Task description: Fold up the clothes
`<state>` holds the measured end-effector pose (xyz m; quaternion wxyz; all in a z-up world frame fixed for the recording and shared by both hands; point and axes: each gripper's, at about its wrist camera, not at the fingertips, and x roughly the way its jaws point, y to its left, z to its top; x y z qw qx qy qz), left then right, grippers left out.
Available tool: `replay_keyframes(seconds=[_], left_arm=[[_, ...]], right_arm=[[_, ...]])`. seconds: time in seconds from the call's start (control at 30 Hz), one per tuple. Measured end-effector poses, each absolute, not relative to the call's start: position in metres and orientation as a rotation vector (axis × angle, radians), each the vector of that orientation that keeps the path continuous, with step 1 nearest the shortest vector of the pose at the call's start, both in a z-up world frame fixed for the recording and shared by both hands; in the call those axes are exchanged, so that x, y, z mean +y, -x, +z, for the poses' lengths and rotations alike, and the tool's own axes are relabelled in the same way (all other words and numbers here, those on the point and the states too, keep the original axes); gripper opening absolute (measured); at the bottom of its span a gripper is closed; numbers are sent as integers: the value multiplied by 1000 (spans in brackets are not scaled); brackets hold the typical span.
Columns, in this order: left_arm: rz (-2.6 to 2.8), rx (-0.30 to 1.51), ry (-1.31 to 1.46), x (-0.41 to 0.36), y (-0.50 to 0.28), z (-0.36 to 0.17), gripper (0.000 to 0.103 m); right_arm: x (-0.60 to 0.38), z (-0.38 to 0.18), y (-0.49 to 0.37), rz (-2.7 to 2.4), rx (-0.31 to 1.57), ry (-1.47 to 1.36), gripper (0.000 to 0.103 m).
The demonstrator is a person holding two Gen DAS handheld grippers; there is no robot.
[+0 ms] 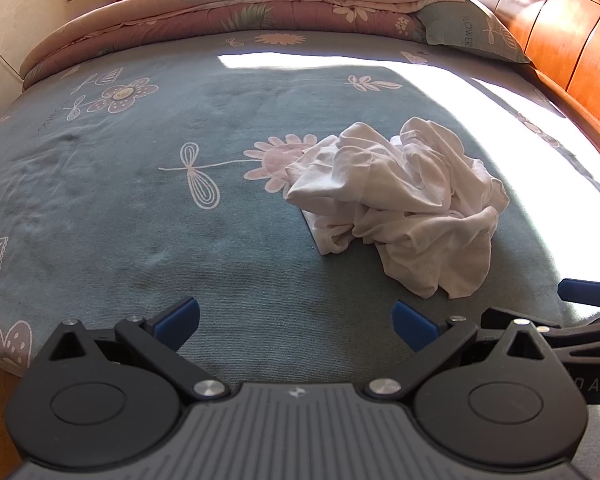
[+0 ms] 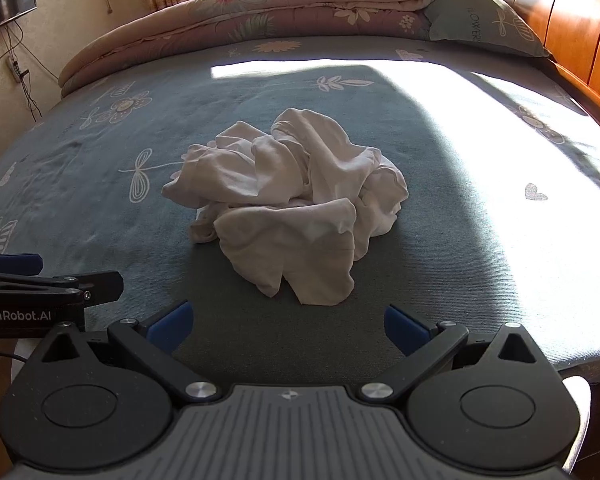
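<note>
Teal flowered bed (image 2: 460, 220) bears crumpled white garment (image 2: 292, 200), quilts (image 2: 260, 4), pillow (image 2: 480, 28).

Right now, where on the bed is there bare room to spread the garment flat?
Bare sheet lies left of the crumpled white garment, toward the bed's left edge, and between it and the folded quilt. Crowded only at the far end: quilt and pillow.

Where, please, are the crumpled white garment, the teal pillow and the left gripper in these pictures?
crumpled white garment (image 2: 292, 204): right wrist view, middle of the heap.
teal pillow (image 2: 480, 26): right wrist view, its printed face.
left gripper (image 1: 296, 326): left wrist view, midway between its open blue fingertips.
</note>
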<state>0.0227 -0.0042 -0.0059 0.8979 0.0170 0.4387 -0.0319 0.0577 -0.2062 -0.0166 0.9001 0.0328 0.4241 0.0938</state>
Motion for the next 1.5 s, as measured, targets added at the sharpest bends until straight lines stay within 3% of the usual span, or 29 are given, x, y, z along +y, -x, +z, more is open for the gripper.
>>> replay_keyframes(seconds=[0.67,0.97,1.5], left_arm=[[-11,983,-45,7,-91,-24,102],[17,1032,-55,16,-118,-38,102],[-237,982,-207,-47,-170,-71,103]], right_arm=[[-217,-6,-137,390,831,-134,103],[-201,-43,-196,518,956,-207,103],[-267,-51,-227,409,855,-156,103]])
